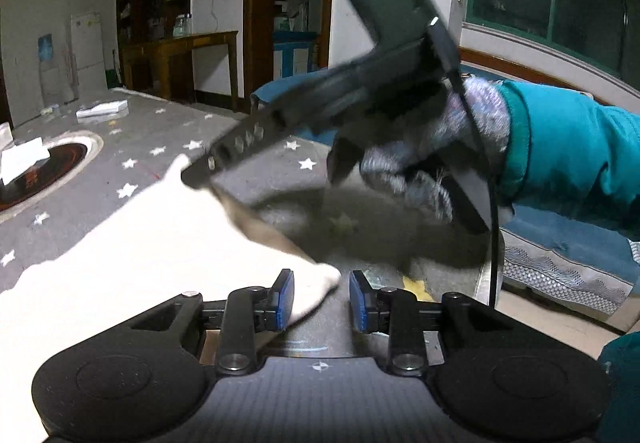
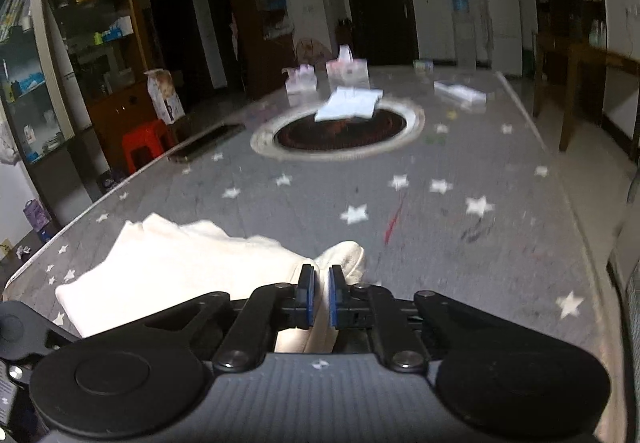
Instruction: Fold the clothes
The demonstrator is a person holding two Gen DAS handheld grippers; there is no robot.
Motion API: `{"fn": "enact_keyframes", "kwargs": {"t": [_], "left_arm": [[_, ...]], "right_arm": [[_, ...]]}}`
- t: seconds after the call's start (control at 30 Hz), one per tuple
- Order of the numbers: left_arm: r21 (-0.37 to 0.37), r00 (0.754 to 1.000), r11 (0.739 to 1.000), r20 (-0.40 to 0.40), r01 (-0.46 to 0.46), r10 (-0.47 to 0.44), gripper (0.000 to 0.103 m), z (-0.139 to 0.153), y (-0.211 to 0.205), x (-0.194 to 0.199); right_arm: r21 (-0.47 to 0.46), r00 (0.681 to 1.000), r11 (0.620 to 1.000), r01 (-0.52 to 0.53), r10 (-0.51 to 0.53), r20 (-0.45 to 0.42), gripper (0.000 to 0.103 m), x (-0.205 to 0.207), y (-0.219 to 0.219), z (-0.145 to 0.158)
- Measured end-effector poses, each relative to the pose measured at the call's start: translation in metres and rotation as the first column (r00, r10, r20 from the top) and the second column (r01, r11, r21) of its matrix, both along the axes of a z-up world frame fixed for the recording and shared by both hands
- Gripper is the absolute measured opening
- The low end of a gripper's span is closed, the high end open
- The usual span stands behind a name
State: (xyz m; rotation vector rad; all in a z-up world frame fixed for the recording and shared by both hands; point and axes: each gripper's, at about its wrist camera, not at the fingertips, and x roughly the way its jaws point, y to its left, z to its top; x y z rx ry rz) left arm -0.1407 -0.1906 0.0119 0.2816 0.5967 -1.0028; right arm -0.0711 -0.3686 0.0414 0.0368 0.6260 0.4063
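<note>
A white garment [image 1: 152, 243] lies on the grey star-patterned tabletop [image 1: 140, 147]. My left gripper [image 1: 322, 299] is open, and a corner of the garment lies between its blue pads. The right gripper's black body [image 1: 304, 111] crosses the left wrist view, held by a gloved hand [image 1: 440, 147], and lifts an edge of the garment. In the right wrist view my right gripper [image 2: 320, 293] is shut on a fold of the white garment [image 2: 168, 267], which is bunched to its left on the table [image 2: 440, 243].
A round dark inset [image 2: 340, 131] in the table holds folded white cloth [image 2: 348, 105]. Small boxes [image 2: 346, 71] and a folded stack [image 2: 460, 93] stand at the far end. A red stool [image 2: 146, 145] and shelves are on the left. A blue sofa [image 1: 568, 243] is on the right.
</note>
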Motion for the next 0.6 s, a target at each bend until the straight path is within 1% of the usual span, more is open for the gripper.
{"fn": "enact_keyframes", "kwargs": {"t": [0.07, 0.17, 0.2, 0.33, 0.4, 0.5, 0.53, 0.6], "left_arm": [[0.004, 1.0, 1.0, -0.009, 0.006, -0.006, 0.033, -0.004, -0.002, -0.001], [-0.003, 1.0, 1.0, -0.019, 0.006, -0.006, 0.033, -0.004, -0.002, -0.001], [-0.01, 1.0, 1.0, -0.021, -0.001, 0.001, 0.033, -0.002, 0.0, -0.001], [-0.052, 0.998, 0.996, -0.008, -0.067, 0.067, 0.033, 0.012, 0.026, 0.005], [-0.063, 0.992, 0.99, 0.001, -0.127, 0.127, 0.035, 0.018, 0.044, 0.01], [-0.065, 0.972, 0.97, 0.009, -0.235, 0.236, 0.035, 0.022, 0.071, 0.023], [-0.06, 0.961, 0.959, 0.006, -0.276, 0.277, 0.035, 0.022, 0.08, 0.028], [-0.045, 0.931, 0.93, -0.006, -0.365, 0.365, 0.035, 0.02, 0.098, 0.041]], "right_arm": [[-0.023, 1.0, 1.0, 0.002, -0.003, -0.004, 0.006, 0.002, 0.003, -0.002], [-0.076, 0.998, 0.997, 0.001, -0.006, -0.055, 0.007, 0.011, 0.008, -0.018], [-0.081, 0.998, 0.997, 0.002, -0.007, -0.06, 0.008, 0.012, 0.008, -0.019], [-0.078, 0.999, 0.997, 0.011, -0.013, -0.029, 0.009, 0.004, 0.006, -0.009], [-0.076, 1.0, 0.997, -0.011, 0.011, -0.001, 0.011, -0.004, 0.009, 0.002], [-0.073, 0.998, 0.995, -0.065, 0.066, 0.011, 0.011, -0.013, 0.018, 0.009], [-0.07, 0.997, 0.994, -0.082, 0.083, 0.009, 0.011, -0.015, 0.021, 0.009], [-0.066, 0.994, 0.992, -0.107, 0.107, -0.003, 0.011, -0.018, 0.028, 0.005]]}}
